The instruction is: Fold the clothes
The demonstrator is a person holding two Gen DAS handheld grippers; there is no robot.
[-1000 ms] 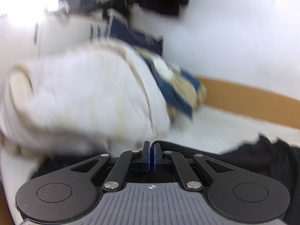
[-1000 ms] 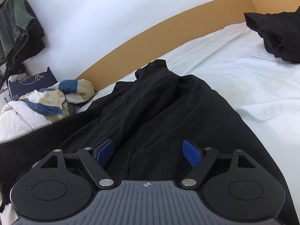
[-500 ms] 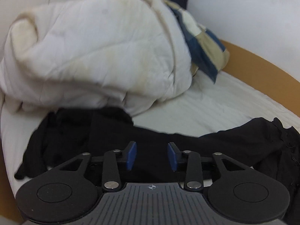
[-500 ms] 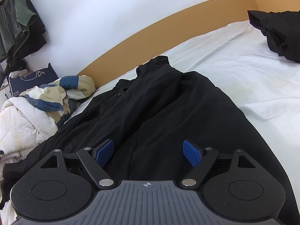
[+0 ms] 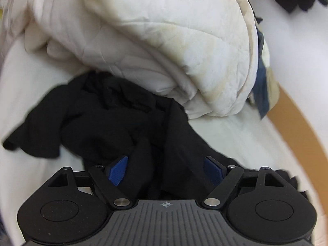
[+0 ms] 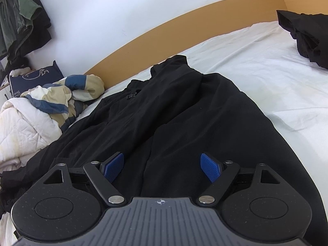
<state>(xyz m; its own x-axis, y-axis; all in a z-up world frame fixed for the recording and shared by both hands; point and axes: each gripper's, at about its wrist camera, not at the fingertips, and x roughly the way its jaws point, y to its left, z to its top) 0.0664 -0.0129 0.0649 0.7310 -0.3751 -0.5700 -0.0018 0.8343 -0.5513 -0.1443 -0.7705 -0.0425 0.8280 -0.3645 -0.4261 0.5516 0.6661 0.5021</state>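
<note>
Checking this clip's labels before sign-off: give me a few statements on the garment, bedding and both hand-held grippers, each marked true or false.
1. The left hand-held gripper is open. True.
2. The right hand-held gripper is clamped on cloth. False: its jaws stand open over the black jacket.
3. The jacket lies on a white sheet. True.
4. The white quilt is neatly folded flat. False: it is bunched in a heap.

A home bedroom: a bed with a white sheet and wooden headboard, a rumpled quilted duvet, a whale-print pillow, and clothes hanging against the wall.
</note>
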